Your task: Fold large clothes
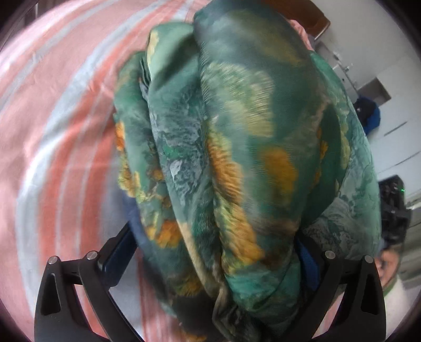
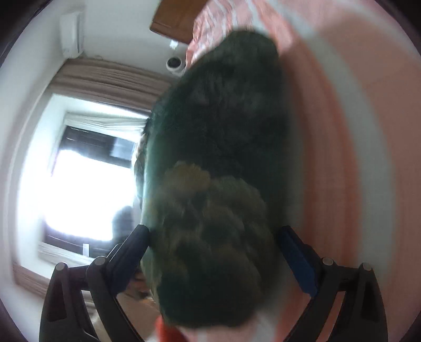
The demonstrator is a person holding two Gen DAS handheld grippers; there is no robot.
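Observation:
A large green garment with orange and yellow flowers (image 1: 236, 157) is bunched into a thick roll above the pink striped bed sheet (image 1: 52, 131). My left gripper (image 1: 214, 236) is shut on the roll's near end, jaws wide, and the cloth hides the right finger. In the right wrist view the same garment (image 2: 218, 157) looks dark and blurred, and it fills the wide gap of my right gripper (image 2: 214, 235), which is shut on it. Its left fingertip (image 2: 143, 234) touches the cloth and the blue pad (image 2: 292, 252) lies against the other side. The bed sheet (image 2: 355, 131) is to the right.
A wooden headboard (image 2: 173, 21) stands at the head of the bed. A bright window (image 2: 86, 184) with curtains and an air conditioner (image 2: 71, 34) fill the wall. White cabinets (image 1: 389, 105), a dark bag (image 1: 394, 207) and part of a person (image 1: 389, 268) are at the right.

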